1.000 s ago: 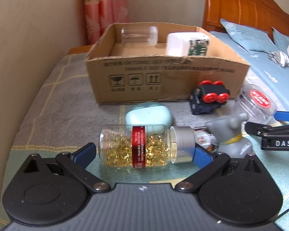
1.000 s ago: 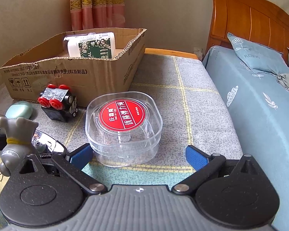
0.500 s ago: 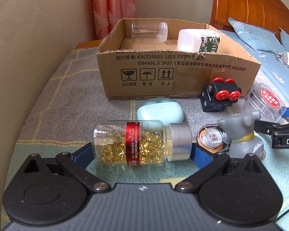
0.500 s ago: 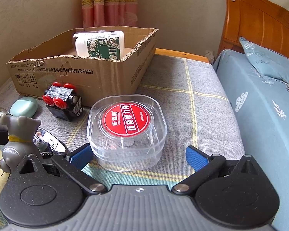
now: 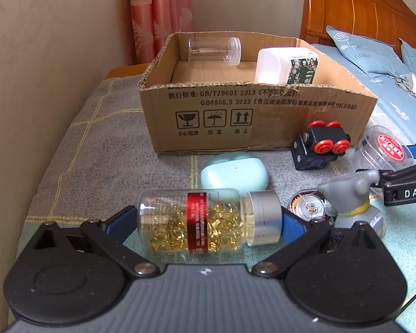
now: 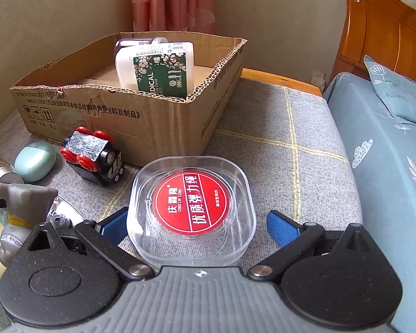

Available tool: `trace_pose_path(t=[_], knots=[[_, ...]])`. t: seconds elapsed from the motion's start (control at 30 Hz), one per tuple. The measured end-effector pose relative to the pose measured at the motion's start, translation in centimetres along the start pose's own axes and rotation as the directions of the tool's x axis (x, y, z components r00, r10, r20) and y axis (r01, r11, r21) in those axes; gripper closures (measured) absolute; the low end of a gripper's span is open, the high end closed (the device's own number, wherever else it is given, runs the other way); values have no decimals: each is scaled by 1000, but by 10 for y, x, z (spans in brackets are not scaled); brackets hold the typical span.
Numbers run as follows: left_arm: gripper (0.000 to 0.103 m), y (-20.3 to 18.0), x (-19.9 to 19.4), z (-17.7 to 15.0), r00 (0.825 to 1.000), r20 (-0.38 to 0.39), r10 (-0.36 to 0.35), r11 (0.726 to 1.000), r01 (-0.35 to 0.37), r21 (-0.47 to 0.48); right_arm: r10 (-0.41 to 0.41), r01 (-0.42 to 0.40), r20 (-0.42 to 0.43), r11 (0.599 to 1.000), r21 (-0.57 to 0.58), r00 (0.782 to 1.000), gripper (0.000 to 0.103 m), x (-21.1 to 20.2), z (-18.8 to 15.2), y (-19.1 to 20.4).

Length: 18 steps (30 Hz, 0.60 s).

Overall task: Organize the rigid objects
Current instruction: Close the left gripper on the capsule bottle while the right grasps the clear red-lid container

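Left gripper [image 5: 209, 219]: clamped endwise on capsule bottle [image 5: 208, 220], lower centre; right gripper [image 6: 197, 222]: spread around clear case [image 6: 191, 213], right pad apart; cardboard box [image 5: 249, 116] above.

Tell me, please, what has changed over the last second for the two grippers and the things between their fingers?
The left gripper has closed on the capsule bottle and lifted it slightly. The right gripper has advanced around the clear spool case, left pad touching, right pad short of it. The cardboard box, toy train, mint case and grey figurine stayed put.
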<state>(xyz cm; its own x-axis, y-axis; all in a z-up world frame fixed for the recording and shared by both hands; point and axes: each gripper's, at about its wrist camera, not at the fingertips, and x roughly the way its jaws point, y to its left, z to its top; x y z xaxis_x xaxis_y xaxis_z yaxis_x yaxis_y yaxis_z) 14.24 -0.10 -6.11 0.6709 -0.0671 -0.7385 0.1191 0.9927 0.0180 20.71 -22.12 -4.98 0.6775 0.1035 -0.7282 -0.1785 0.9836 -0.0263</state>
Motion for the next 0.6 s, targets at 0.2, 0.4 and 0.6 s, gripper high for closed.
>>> trace_pose_path(t=[0.2, 0.4, 0.6], knots=[[1, -2, 1, 2, 1000, -2, -7, 1000, 7, 2, 39, -39, 20, 999, -29, 999, 8, -6, 6, 4], [4, 0, -2, 3, 1000, 9, -2, 1000, 2, -8, 25, -25, 12, 997, -68, 1000, 16, -8, 10, 10], [10, 2, -4, 6, 999, -11, -33, 999, 34, 7, 24, -24, -5, 997, -70, 1000, 24, -11, 11, 8]])
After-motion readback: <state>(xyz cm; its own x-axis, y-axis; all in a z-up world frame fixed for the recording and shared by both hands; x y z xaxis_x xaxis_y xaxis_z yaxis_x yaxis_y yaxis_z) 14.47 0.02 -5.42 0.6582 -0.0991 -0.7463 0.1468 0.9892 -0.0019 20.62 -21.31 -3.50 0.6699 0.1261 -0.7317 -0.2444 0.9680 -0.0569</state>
